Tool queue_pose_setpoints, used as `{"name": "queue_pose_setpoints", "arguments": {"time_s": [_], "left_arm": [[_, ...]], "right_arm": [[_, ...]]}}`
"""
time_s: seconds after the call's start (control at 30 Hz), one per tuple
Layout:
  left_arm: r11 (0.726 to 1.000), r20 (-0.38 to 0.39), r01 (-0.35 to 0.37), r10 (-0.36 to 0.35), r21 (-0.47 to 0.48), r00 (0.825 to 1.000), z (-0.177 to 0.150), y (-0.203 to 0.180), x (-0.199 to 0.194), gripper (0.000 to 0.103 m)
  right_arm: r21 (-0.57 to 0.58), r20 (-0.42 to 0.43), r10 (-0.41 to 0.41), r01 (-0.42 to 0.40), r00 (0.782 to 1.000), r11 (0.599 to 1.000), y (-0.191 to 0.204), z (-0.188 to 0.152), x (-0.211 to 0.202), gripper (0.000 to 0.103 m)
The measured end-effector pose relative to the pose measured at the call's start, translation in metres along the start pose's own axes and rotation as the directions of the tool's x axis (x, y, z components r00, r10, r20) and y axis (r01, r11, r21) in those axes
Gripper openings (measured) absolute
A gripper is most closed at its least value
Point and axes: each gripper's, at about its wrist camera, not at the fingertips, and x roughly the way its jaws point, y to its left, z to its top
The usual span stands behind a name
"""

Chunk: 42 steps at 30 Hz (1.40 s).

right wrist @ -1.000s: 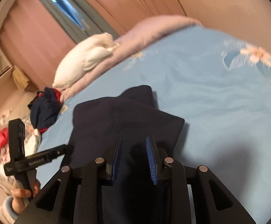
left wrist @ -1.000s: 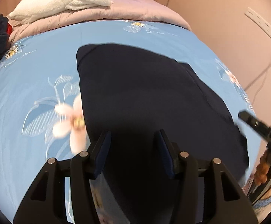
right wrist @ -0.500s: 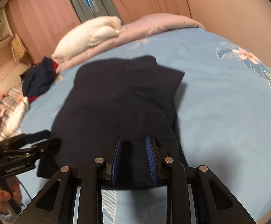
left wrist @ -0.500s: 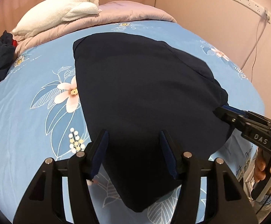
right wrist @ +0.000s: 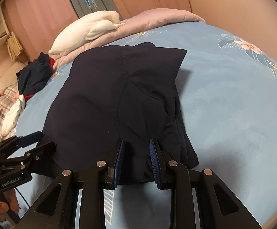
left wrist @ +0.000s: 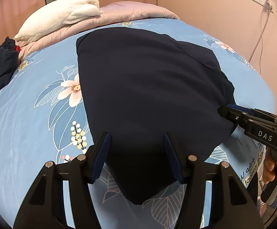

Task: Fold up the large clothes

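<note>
A large dark navy garment (left wrist: 148, 95) lies spread flat on the blue flowered bedsheet (left wrist: 33, 118); it also shows in the right wrist view (right wrist: 119, 99), with a folded flap on its right side. My left gripper (left wrist: 136, 139) is open and empty, its fingers straddling the garment's near edge from just above. My right gripper (right wrist: 136, 143) is open and empty over the garment's near right corner. Each gripper shows in the other's view: the right one (left wrist: 231, 110) at the garment's right edge, the left one (right wrist: 33, 141) at its left edge.
A white pillow (left wrist: 62, 17) lies on a pink duvet (left wrist: 134, 13) at the head of the bed. A pile of dark, red and plaid clothes (right wrist: 33, 72) sits at the bed's left side. A wall with a power strip and cable (left wrist: 260, 28) is to the right.
Both grippers have pulled back toward the near edge of the bed. The garment now lies flat and spread out. Both grippers stay open.
</note>
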Motion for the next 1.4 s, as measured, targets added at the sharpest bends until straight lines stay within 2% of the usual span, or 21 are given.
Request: {"name": "queue_pose_setpoints", "arguments": {"time_s": [0.57, 1.07, 1.4], "left_arm": [[0.999, 0.012, -0.034, 0.033, 0.040, 0.999, -0.016, -0.007, -0.010, 0.060], [1.000, -0.004, -0.017, 0.017, 0.017, 1.000, -0.023, -0.002, -0.016, 0.060], [0.999, -0.037, 0.029, -0.030, -0.040, 0.999, -0.027, 0.005, -0.014, 0.062]], "right_arm": [[0.021, -0.010, 0.013, -0.013, 1.000, 1.000, -0.001, -0.008, -0.005, 0.027], [0.017, -0.021, 0.011, -0.011, 1.000, 1.000, 0.000, -0.011, -0.009, 0.027], [0.018, -0.032, 0.030, -0.030, 0.999, 0.999, -0.003, -0.019, -0.019, 0.027]]}}
